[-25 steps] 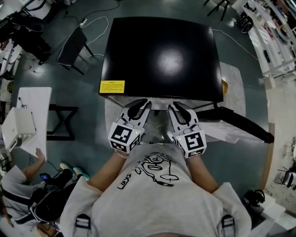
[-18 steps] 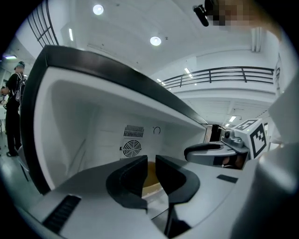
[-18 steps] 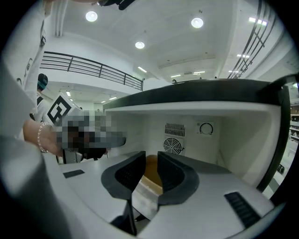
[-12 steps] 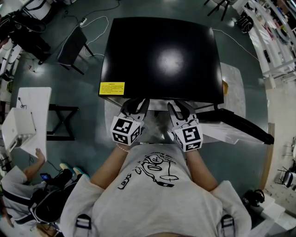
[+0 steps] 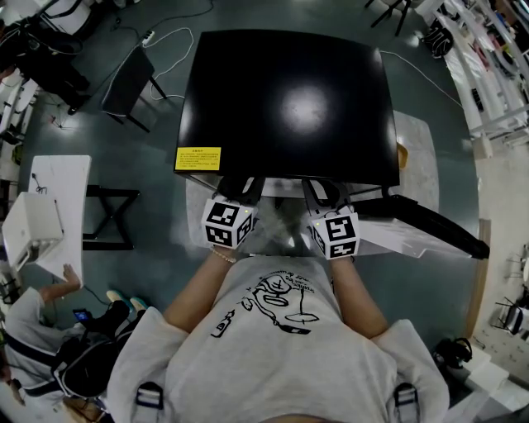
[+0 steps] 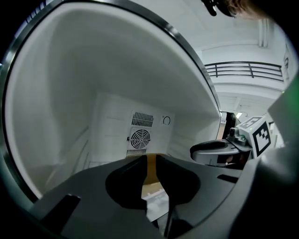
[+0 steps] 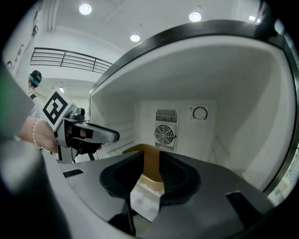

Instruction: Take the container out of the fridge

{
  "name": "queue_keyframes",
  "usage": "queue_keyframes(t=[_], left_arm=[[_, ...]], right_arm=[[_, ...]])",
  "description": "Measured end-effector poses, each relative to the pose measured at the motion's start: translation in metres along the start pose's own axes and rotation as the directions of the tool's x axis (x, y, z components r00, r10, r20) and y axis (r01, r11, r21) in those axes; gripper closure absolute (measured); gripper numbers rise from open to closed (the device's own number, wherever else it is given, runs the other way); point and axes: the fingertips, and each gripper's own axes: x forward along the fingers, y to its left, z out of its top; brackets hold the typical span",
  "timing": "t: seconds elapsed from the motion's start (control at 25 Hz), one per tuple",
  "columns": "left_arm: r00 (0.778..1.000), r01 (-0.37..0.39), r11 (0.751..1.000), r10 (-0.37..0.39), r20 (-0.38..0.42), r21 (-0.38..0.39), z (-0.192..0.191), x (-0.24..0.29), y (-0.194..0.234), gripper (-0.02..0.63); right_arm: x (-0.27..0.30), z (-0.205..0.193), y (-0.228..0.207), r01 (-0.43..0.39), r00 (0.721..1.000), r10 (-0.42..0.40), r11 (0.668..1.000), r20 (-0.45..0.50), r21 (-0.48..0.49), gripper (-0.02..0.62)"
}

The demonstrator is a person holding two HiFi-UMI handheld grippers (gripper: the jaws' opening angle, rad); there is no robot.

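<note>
Looked dim from the head view, with a glare patch on the black fridge top (image 5: 302,107) at upper centre. Bowed toward the edges. Glowed bright off white fridge walls (image 6: 117,93) in both gripper views, under round ceiling lamps (image 7: 85,9); blackened at corners, blurred along the bottom.

the fridge (image 5: 289,99) is looking shiny black on top and white inside. its sticker (image 5: 198,158) is showing yellow. the container (image 7: 151,163) is looking brown. each marker cube (image 5: 228,223) is showing black and white squares.
</note>
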Motion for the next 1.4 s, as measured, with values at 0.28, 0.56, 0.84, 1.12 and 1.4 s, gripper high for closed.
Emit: queue_keyframes(t=[0.28, 0.56, 0.84, 1.12, 1.4], left_arm=[[0.999, -0.025, 1.000, 0.025, -0.025, 0.006, -0.011, 0.011, 0.008, 0.528], [0.997, -0.057, 0.998, 0.056, -0.046, -0.009, -0.022, 0.019, 0.021, 0.522], [0.995, -0.076, 0.997, 0.074, -0.066, -0.029, -0.031, 0.026, 0.026, 0.509], [0.993, -0.092, 0.995, 0.089, -0.080, -0.044, -0.034, 0.032, 0.031, 0.480], [0.990, -0.109, 0.991, 0.100, -0.103, -0.081, -0.040, 0.038, 0.037, 0.447]], right_arm=[[0.009, -0.012, -0.013, 0.027, 0.999, -0.027, 1.000, -0.020, 0.009, 0.486], [0.019, -0.022, -0.020, 0.043, 0.998, -0.042, 0.998, -0.042, 0.034, 0.479], [0.027, -0.034, -0.027, 0.054, 0.997, -0.051, 0.997, -0.065, 0.055, 0.466], [0.033, -0.044, -0.033, 0.065, 0.995, -0.057, 0.994, -0.081, 0.093, 0.456], [0.040, -0.051, -0.041, 0.077, 0.993, -0.066, 0.991, -0.099, 0.111, 0.431]])
